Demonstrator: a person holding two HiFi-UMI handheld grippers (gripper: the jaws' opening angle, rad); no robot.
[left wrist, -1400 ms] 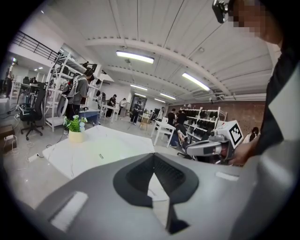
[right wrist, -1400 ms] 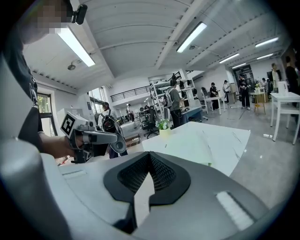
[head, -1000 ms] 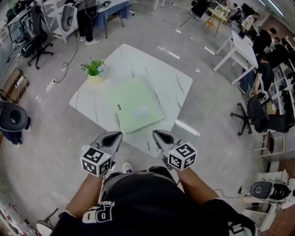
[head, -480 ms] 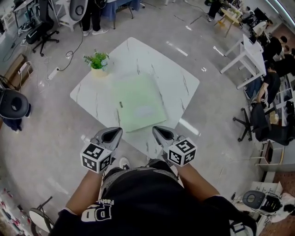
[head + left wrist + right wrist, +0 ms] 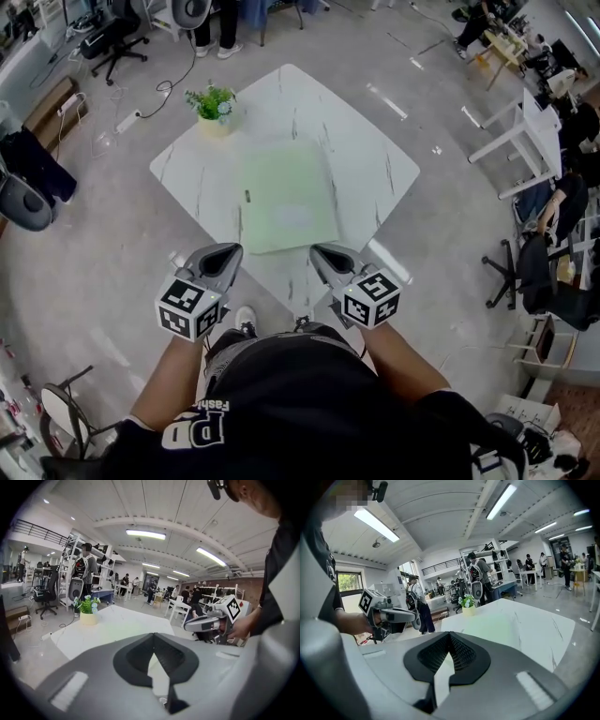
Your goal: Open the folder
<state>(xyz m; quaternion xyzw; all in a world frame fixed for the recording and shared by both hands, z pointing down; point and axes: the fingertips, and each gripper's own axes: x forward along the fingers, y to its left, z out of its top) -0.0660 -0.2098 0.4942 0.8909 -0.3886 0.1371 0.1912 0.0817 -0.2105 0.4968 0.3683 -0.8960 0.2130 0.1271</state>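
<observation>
A pale green folder [image 5: 286, 197] lies closed and flat on the white marble table [image 5: 375, 164]; a small dark mark sits at its left edge. Both grippers hover short of the table's near corner, apart from the folder. My left gripper [image 5: 223, 255] is shut with nothing in it, and its tips meet in the left gripper view [image 5: 153, 634]. My right gripper [image 5: 323, 253] is shut and empty too [image 5: 450, 633]. The folder [image 5: 487, 625] shows ahead of the right jaws, and as a faint green sheet [image 5: 133, 624] past the left ones.
A potted plant [image 5: 216, 103] stands at the table's far left corner, beyond the folder. Round the table are a black chair [image 5: 23, 202] at left, a white desk [image 5: 530, 131] and an office chair [image 5: 544, 281] at right, and people standing at the back.
The view has swung, so the table and folder now sit squarer and a little nearer. Both grippers stay shut, side by side before the table's near corner.
</observation>
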